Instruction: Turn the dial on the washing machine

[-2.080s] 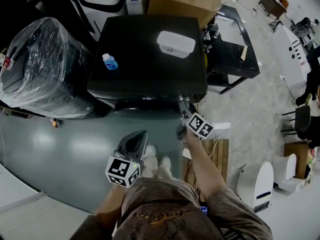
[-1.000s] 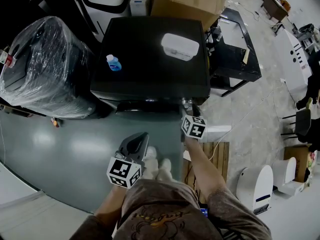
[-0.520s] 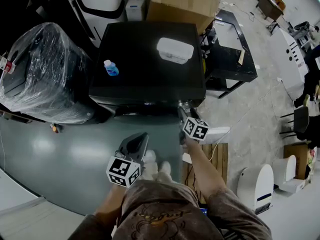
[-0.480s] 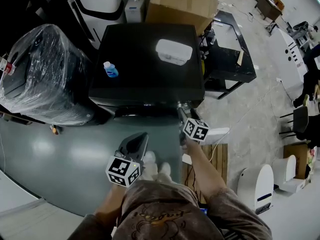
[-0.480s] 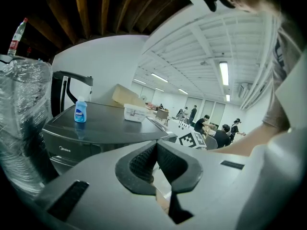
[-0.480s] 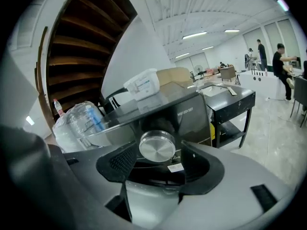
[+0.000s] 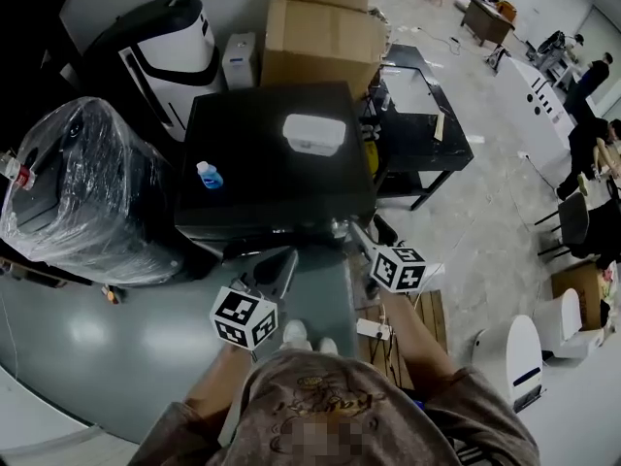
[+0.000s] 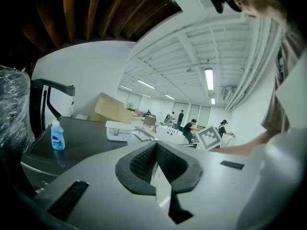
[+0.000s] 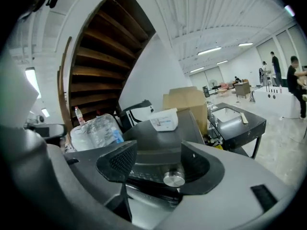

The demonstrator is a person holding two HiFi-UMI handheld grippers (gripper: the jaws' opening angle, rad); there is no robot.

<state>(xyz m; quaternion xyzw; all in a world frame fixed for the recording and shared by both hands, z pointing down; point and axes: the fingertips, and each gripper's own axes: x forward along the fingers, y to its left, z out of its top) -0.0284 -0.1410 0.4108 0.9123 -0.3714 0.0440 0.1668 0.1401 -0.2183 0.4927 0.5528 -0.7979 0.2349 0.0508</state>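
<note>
The black washing machine (image 7: pixel 277 158) stands in front of me. Its silver dial (image 9: pixel 173 178) sits on the front control panel, seen in the right gripper view. My right gripper (image 9: pixel 160 166) is open, and the dial shows in the gap between the jaws, close to the right one and not touched. In the head view the right gripper (image 7: pixel 351 233) points at the machine's front right corner. My left gripper (image 7: pixel 279 262) is held lower left of it, before the machine's front, shut on nothing (image 8: pixel 156 146).
A white lidded box (image 7: pixel 313 134) and a small blue bottle (image 7: pixel 209 175) rest on the machine's top. A plastic-wrapped appliance (image 7: pixel 82 187) stands to its left, cardboard boxes (image 7: pixel 320 32) behind it, a black table (image 7: pixel 417 129) to its right. A wooden pallet (image 7: pixel 393 333) lies by my feet.
The head view has tilted up and shows more of the room. The right gripper stays at the machine's front right corner. The left gripper has risen closer to the machine's front.
</note>
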